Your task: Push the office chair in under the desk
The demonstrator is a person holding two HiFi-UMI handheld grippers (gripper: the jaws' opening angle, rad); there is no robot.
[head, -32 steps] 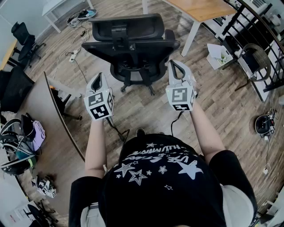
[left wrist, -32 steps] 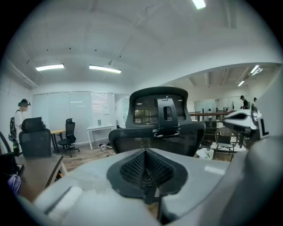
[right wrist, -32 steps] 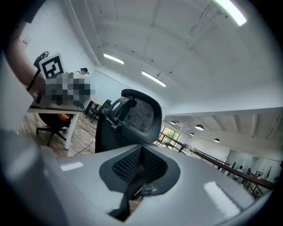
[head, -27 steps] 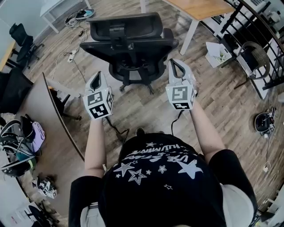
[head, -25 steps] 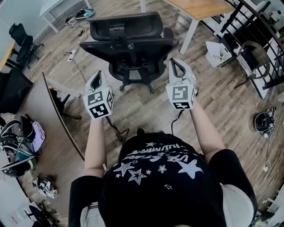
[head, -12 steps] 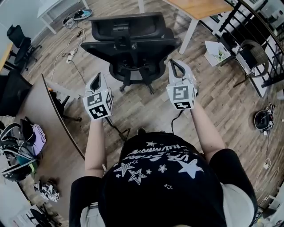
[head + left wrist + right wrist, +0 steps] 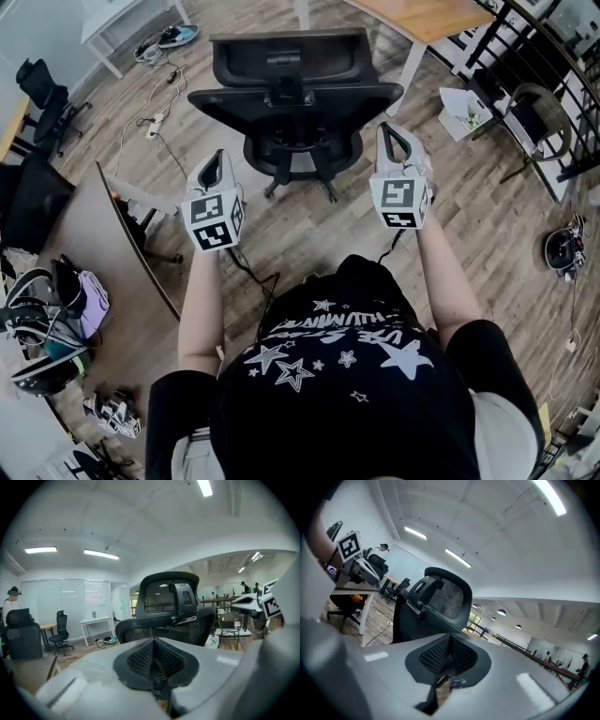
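Both claws clenched and empty, chair not under the desk.
Head view: I hold my left gripper (image 7: 214, 161) and right gripper (image 7: 392, 136) apart, near the black mesh-backed office chair (image 7: 295, 94). The chair stands on the wood-plank floor (image 7: 309, 234) with its back towards me, beside the light wooden desk with white legs (image 7: 427, 17). Left gripper view: the jaws meet with nothing between them, the chair's backrest ahead. Right gripper view: jaws pressed together, empty, the chair ahead to the left.
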